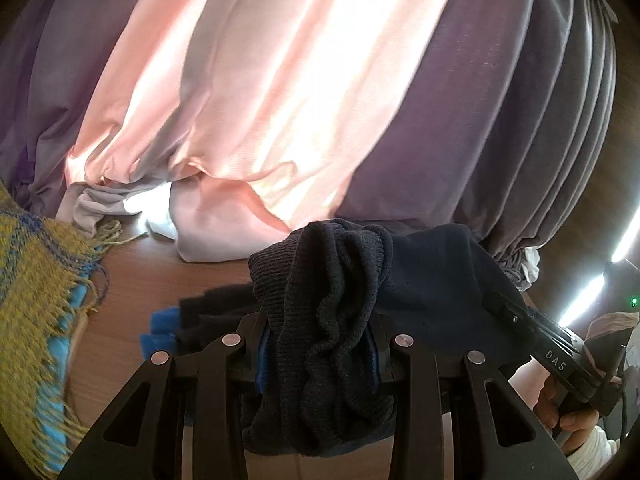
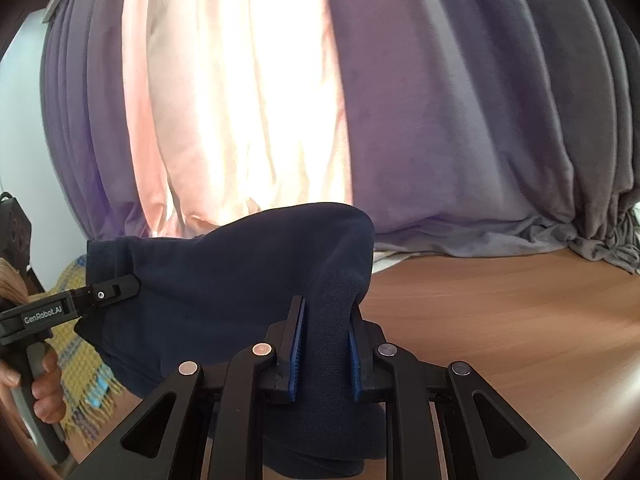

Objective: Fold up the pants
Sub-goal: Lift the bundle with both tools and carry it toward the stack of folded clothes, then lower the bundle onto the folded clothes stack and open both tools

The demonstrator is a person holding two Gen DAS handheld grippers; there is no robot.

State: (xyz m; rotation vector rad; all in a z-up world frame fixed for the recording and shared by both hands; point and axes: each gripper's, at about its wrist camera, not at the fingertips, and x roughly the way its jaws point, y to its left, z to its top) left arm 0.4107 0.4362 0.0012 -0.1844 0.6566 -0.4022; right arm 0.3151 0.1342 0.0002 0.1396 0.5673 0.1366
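The dark navy pants (image 1: 432, 292) hang lifted above the wooden table, held by both grippers. My left gripper (image 1: 320, 344) is shut on a bunched ribbed edge of the pants (image 1: 328, 320), which hides its blue pads. My right gripper (image 2: 326, 348) is shut on another fold of the pants (image 2: 240, 280), cloth pinched between its blue pads (image 2: 298, 344). The right gripper also shows in the left wrist view (image 1: 504, 304), and the left gripper shows in the right wrist view (image 2: 128, 282), both gripping the same cloth.
A yellow and blue fringed scarf (image 1: 36, 300) lies at the left of the wooden table (image 2: 500, 320). Purple and pink curtains (image 2: 280, 100) hang right behind the table, their hems resting on it. Dark and blue cloth (image 1: 192, 320) lies under the left gripper.
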